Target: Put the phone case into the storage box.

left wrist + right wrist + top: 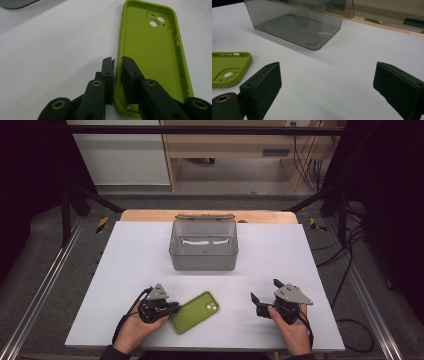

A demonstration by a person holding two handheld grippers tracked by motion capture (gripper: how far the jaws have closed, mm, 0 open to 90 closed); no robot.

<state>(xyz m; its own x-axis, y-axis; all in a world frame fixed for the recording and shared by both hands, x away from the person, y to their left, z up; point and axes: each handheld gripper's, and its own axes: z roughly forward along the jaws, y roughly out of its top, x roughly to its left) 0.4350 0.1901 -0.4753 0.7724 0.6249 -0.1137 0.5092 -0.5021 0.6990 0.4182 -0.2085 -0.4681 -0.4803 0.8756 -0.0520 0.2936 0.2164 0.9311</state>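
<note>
White tabletop [280, 255]: left hand-held gripper [172, 308] pinching green phone case [196, 312], right hand-held gripper [264, 296] spread.

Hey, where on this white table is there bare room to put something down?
Bare patches: left and right of the clear bin, out to the table edges, and between the green phone case and the right claw. Crowded: front left, where the left claw pinches the case's wall.

This looks like a lab or test bench: a white table [280, 255] stands inside a dark metal frame [200, 129] with rails [45, 280] along both sides. Loose cables [350, 245] trail over grey floor, and pale wooden furniture [225, 145], perhaps shelving, stands behind.
</note>
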